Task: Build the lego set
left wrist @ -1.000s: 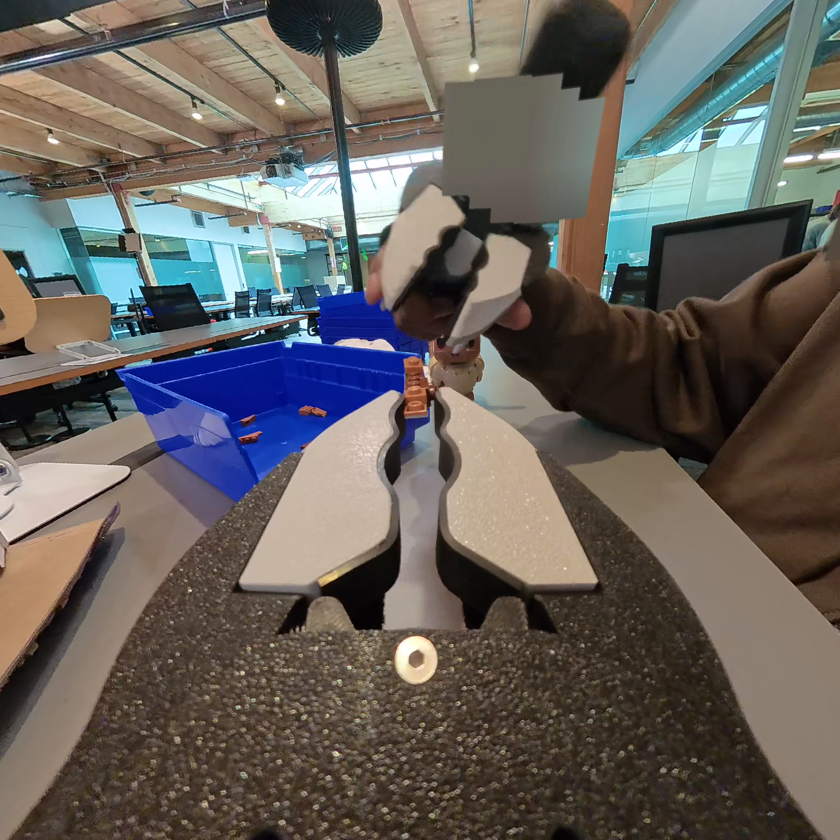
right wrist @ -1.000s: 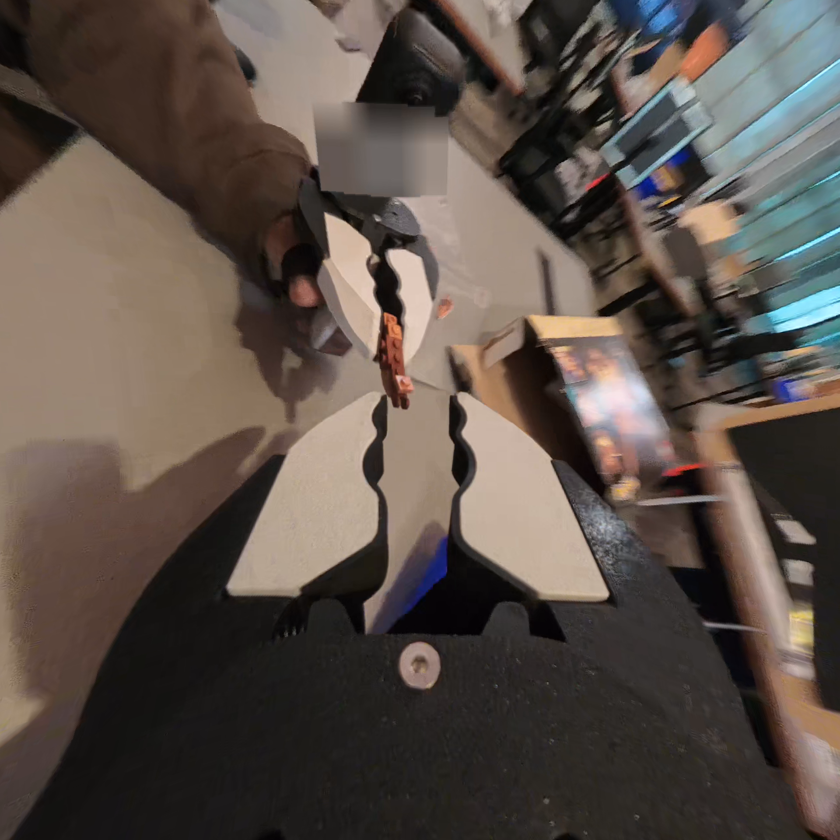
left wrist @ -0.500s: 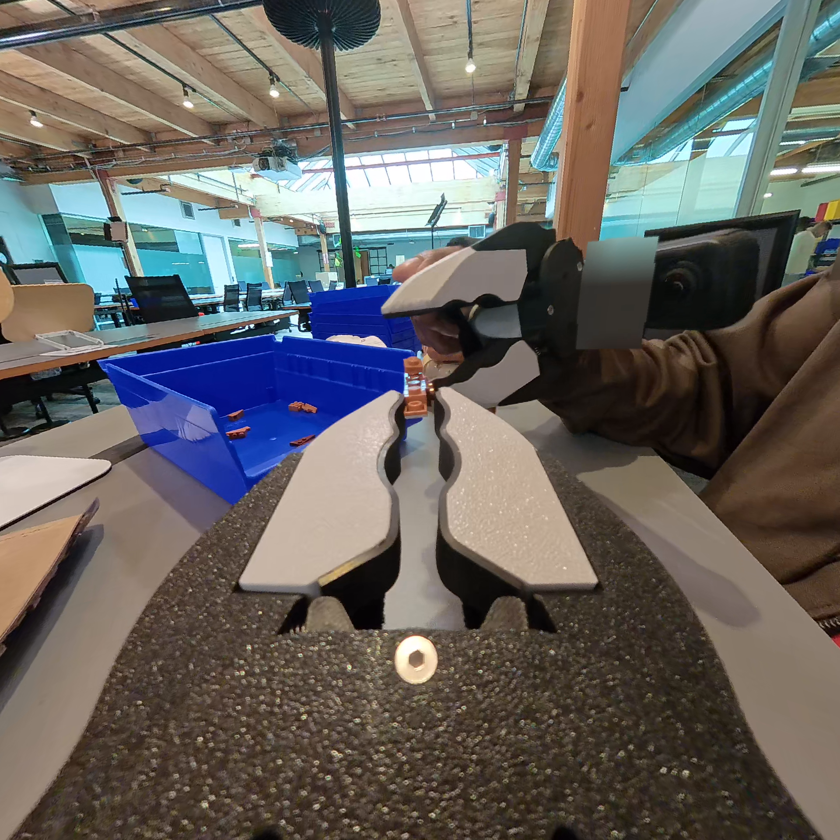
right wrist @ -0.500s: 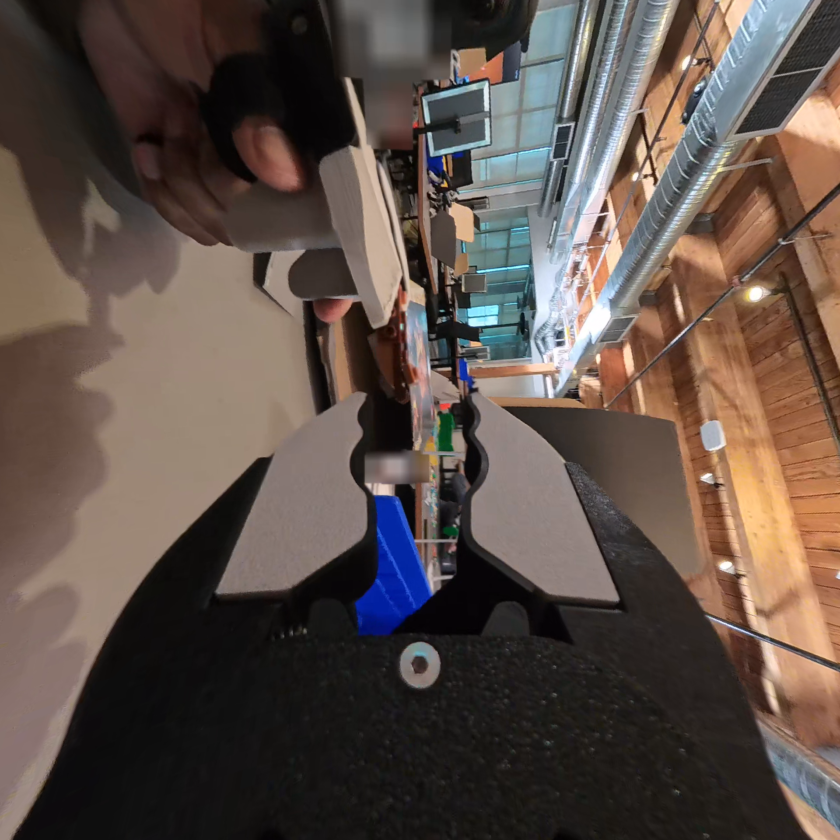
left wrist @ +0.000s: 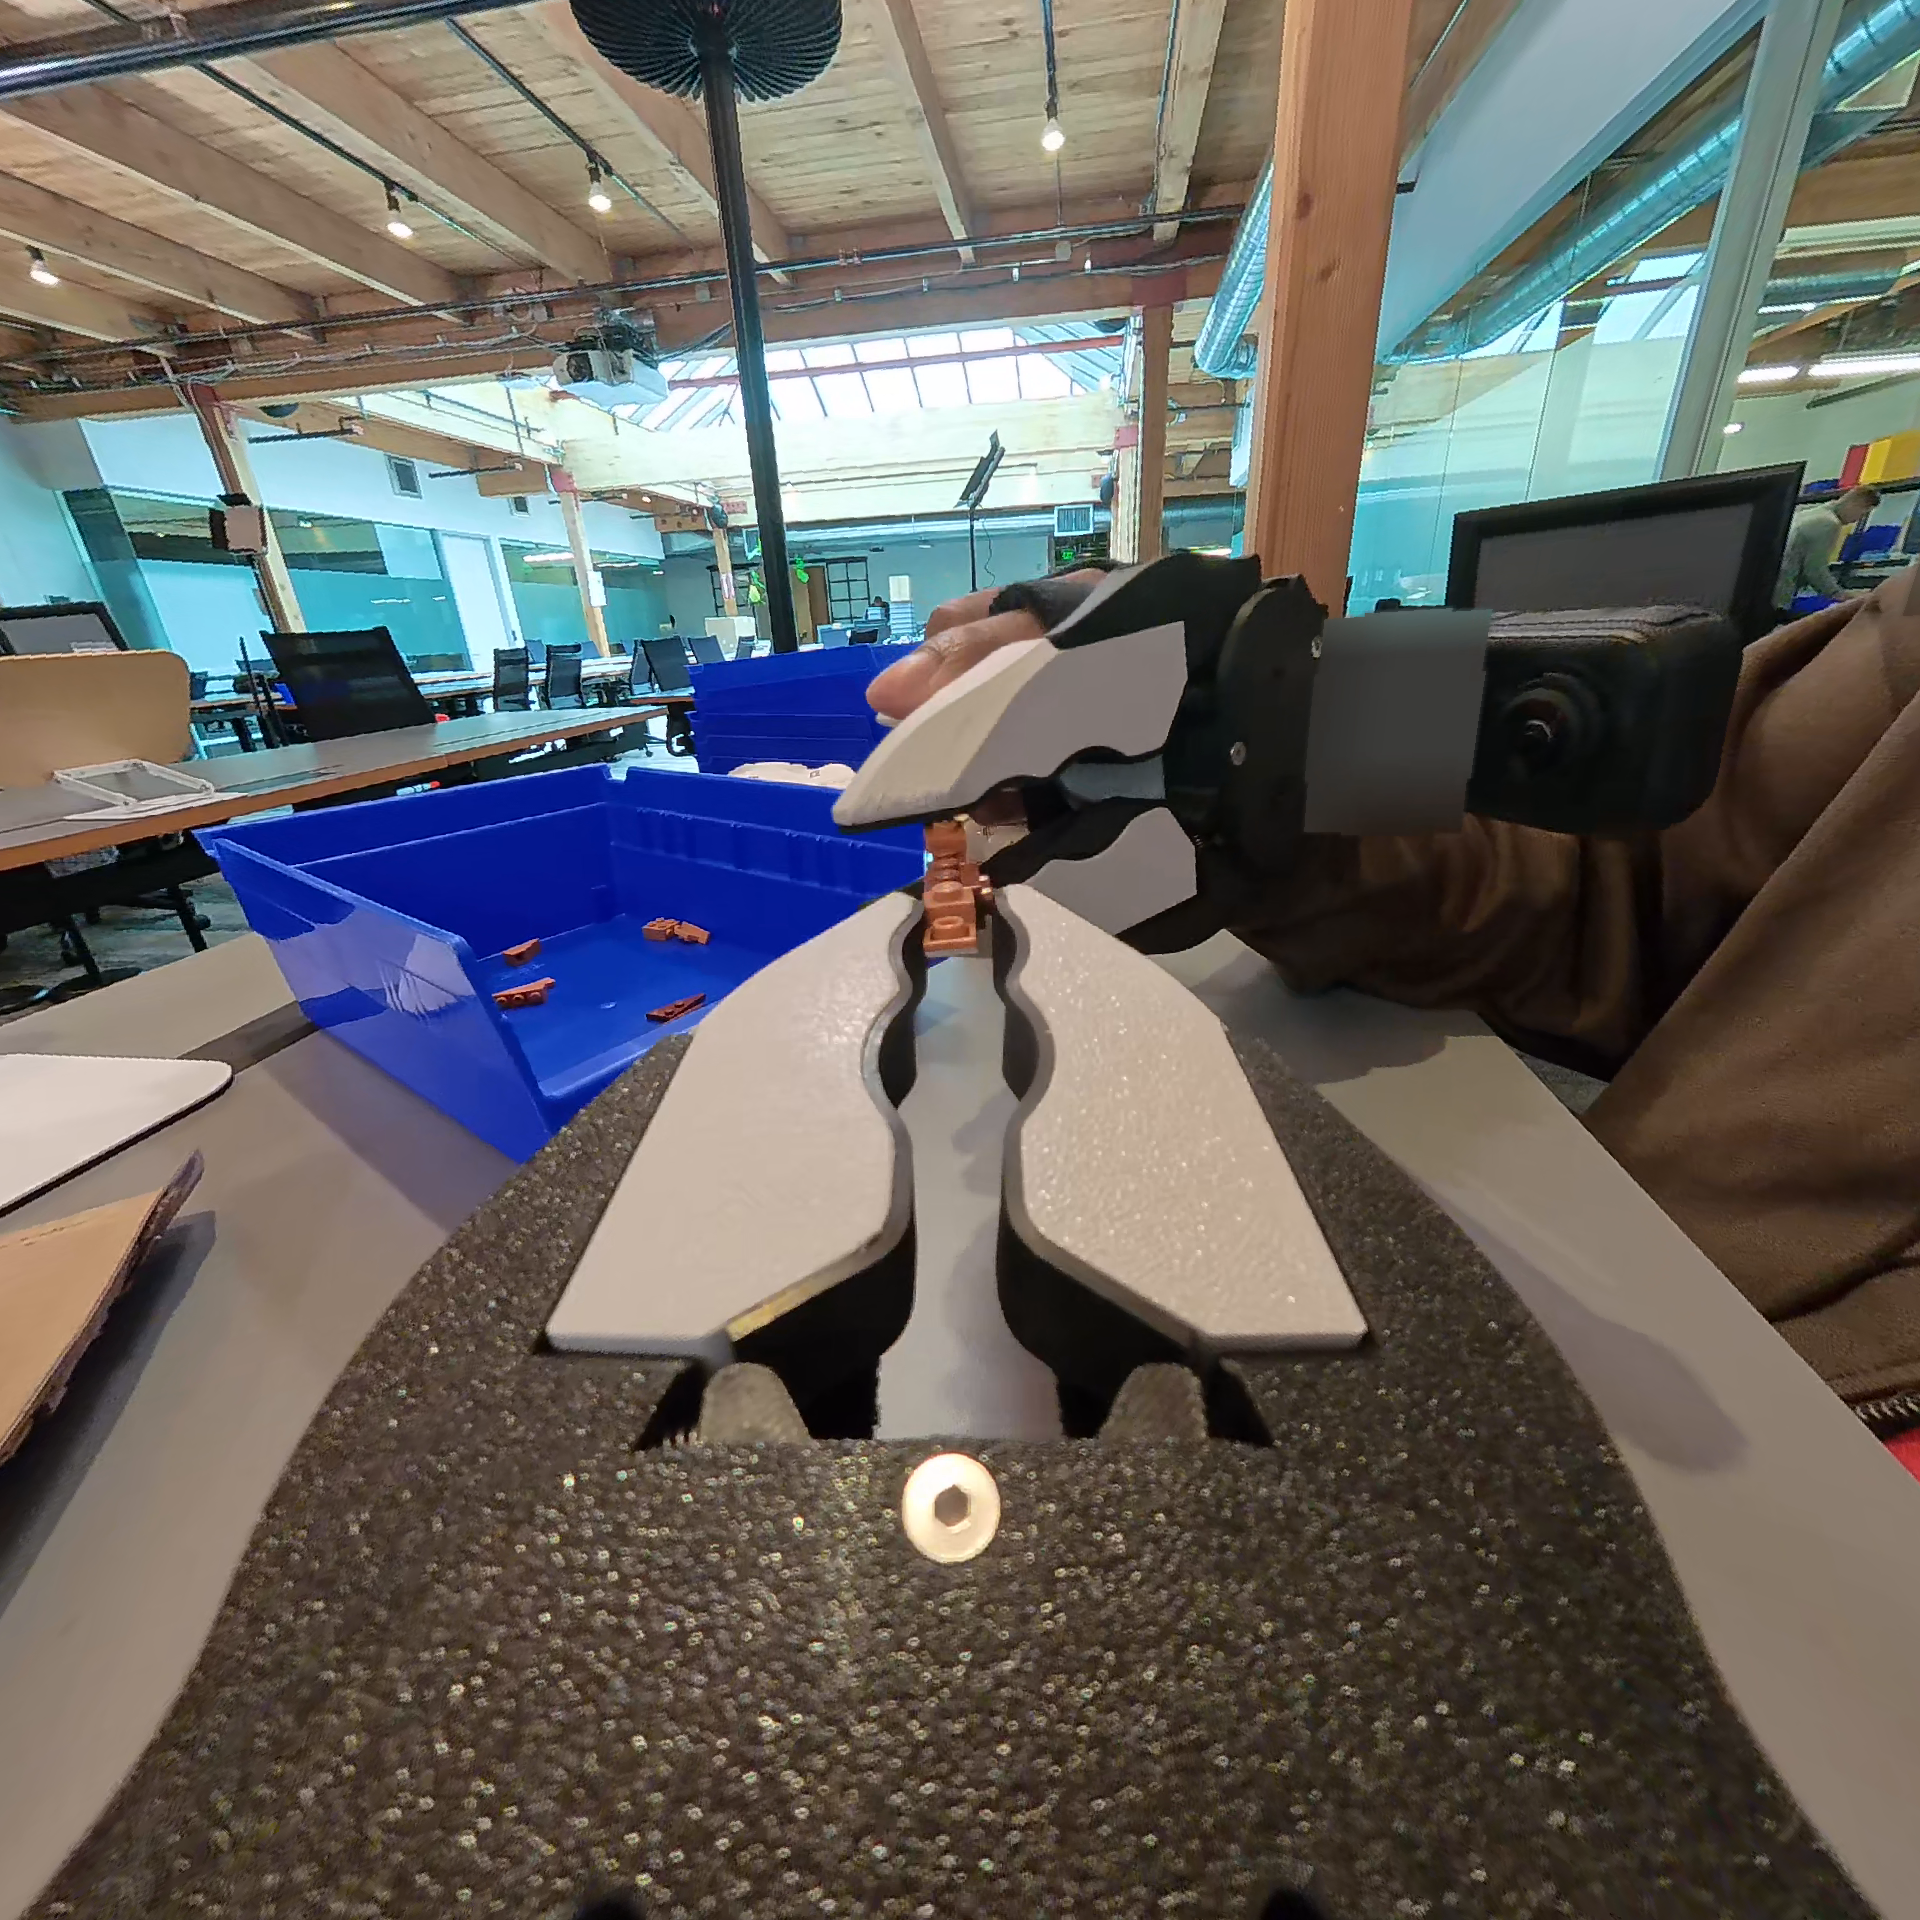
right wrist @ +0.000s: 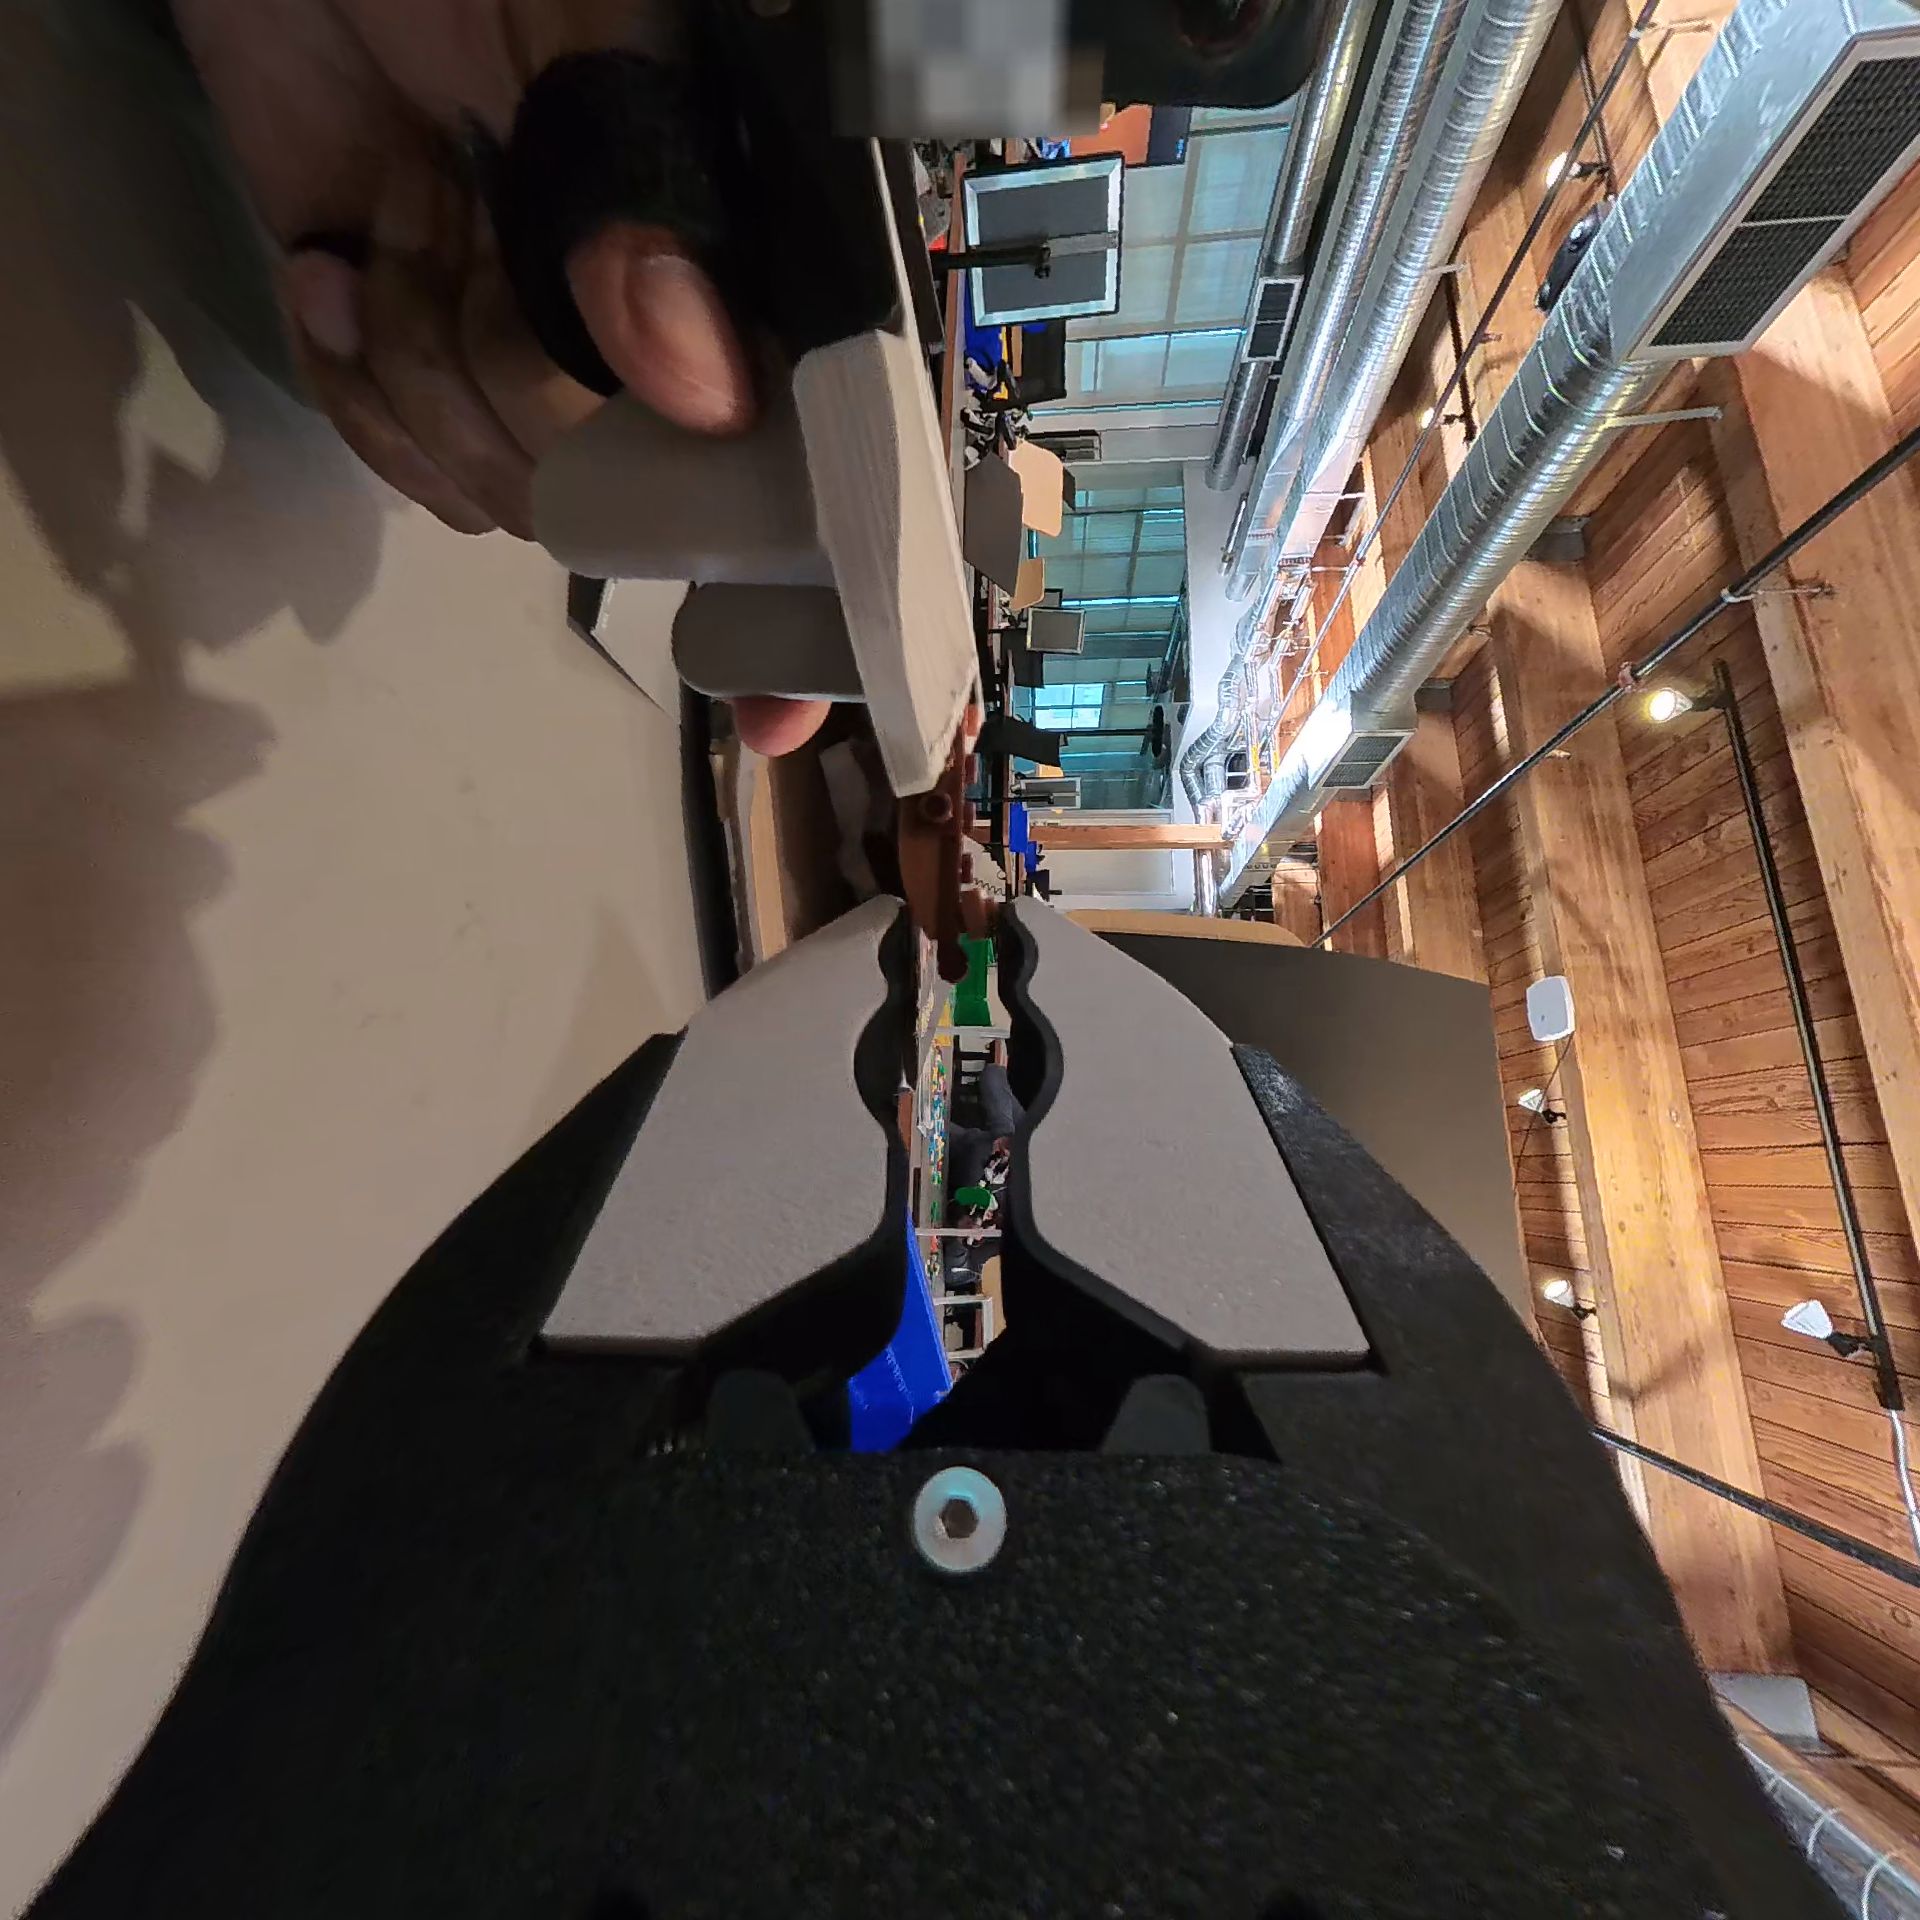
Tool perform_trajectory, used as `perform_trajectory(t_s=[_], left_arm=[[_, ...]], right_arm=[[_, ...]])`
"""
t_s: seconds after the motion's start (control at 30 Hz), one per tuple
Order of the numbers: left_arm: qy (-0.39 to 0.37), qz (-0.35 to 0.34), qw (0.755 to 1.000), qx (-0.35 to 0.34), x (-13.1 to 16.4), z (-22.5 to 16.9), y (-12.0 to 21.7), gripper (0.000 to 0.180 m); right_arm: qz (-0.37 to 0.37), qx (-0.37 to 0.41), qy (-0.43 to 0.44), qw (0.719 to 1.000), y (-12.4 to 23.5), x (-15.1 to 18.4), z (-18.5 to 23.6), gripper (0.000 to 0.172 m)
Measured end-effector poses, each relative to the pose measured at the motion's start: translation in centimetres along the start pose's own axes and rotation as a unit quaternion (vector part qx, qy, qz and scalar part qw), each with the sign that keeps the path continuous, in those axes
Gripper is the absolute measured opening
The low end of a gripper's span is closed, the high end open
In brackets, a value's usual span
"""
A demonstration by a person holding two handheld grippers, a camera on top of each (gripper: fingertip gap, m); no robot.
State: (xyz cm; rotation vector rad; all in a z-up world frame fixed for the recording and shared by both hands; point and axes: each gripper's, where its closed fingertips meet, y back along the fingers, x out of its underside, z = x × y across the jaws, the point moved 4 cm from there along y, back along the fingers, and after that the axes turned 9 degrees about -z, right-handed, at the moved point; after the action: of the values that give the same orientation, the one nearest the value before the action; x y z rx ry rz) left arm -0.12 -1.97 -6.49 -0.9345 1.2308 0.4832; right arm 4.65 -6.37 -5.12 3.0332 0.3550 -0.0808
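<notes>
Left gripper (left wrist: 954, 920) pinches a small brown brick stack (left wrist: 951, 914) at its fingertips, held above the grey table (left wrist: 312, 1195). Right gripper (right wrist: 951, 920), turned sideways, is narrowed onto the stack's far end from the right; both pads appear to press it. Blue bin (left wrist: 416, 935) with loose brown pieces sits just left, behind.

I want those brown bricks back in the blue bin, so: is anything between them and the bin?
Nothing visible. The bricks are held above the table between the left gripper and right gripper; the bin sits open just left of them.
</notes>
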Motion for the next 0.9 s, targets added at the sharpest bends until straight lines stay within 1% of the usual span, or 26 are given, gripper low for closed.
perform_trajectory(t_s=[0.43, 0.9], left_arm=[[-0.016, 0.009, 1.000, -0.010, 0.16, 0.03, -0.08, 0.011], [-0.024, 0.003, 1.000, -0.013, -0.09, 0.00, -0.10, 0.011]], right_arm=[[0.017, -0.020, -0.010, 1.000, -0.09, 0.31, 0.28, 0.013], [0.033, -0.021, 0.007, 0.999, -0.06, 0.26, -0.02, 0.012]])
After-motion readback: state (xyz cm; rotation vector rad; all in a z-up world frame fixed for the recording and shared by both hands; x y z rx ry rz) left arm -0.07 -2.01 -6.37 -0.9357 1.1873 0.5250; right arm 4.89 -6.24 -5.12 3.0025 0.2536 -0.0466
